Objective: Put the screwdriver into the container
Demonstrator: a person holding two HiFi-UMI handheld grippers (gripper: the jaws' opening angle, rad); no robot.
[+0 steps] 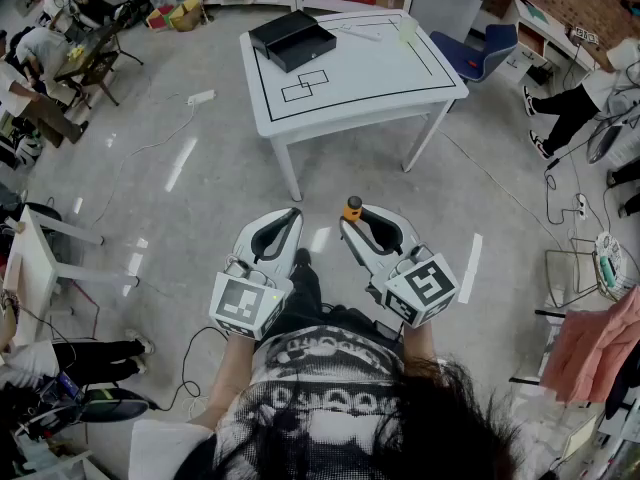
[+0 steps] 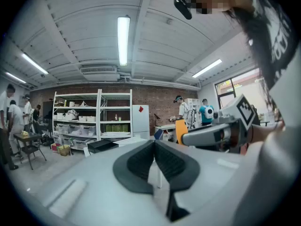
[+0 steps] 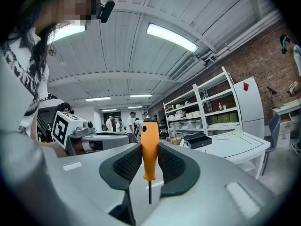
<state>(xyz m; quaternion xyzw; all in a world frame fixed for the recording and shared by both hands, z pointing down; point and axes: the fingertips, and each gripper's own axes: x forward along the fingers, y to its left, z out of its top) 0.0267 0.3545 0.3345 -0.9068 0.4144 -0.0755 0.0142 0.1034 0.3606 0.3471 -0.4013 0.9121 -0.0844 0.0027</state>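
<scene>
My right gripper (image 3: 146,160) is shut on the orange-handled screwdriver (image 3: 149,147); the handle stands upright between the pads and the thin shaft points down toward the camera. In the head view the screwdriver (image 1: 352,208) pokes up at the tips of the right gripper (image 1: 352,220), held in front of the person's body. My left gripper (image 1: 294,216) is beside it, jaws closed together with nothing between them; the left gripper view shows its tips (image 2: 154,144) meeting. The black container (image 1: 291,39) sits open on the far left corner of the white table (image 1: 376,83), well ahead of both grippers.
The white table bears black taped outlines and a small white object (image 1: 360,32) near the back. A blue chair (image 1: 483,52) stands to its right. Shelving lines the back wall; people sit and stand at the left and right edges. Cables lie on the floor.
</scene>
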